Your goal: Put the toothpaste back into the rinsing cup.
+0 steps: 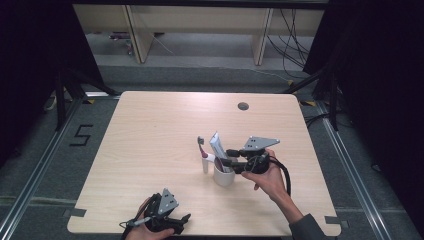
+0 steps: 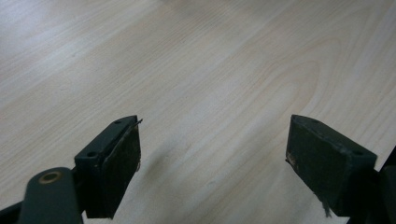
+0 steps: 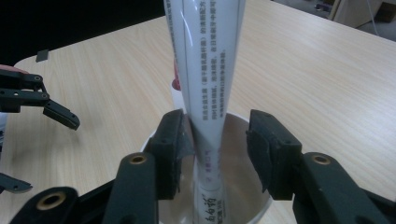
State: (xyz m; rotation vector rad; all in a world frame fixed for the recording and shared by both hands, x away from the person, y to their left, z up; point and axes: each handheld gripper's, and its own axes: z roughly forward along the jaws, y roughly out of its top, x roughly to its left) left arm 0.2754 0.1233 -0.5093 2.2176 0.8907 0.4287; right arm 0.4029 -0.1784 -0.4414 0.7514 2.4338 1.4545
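Right tongs (image 3: 212, 149) sit over the mouth of the white cup (image 1: 223, 176), lower centre of the high view. The toothpaste tube (image 3: 205, 79) stands in the cup, tilted, its flat end up. In the right gripper view the tongs straddle the tube: the left pad looks to be touching or just beside it, and the right pad stands clear with a gap. So released, not clamping; the tube rests on the cup.

A toothbrush (image 1: 202, 148) with a red handle stands at the cup's left side, head up. Can't tell whether it is inside the rim or just outside.

Left tongs (image 2: 212, 163) wide apart and holding nothing, over bare counter (image 2: 187, 70); in the high view they rest at the lower left edge (image 1: 167, 220).

Risks, as judged from here:
- Pulling the right tongs back at an angle could drag the tube along by the near pad and lever the cup over; the cup looks light and nothing braces it.
- A pad could catch the cup rim on the way out, for the same reason.
- The tall, leaning tube could shift and knock the toothbrush.
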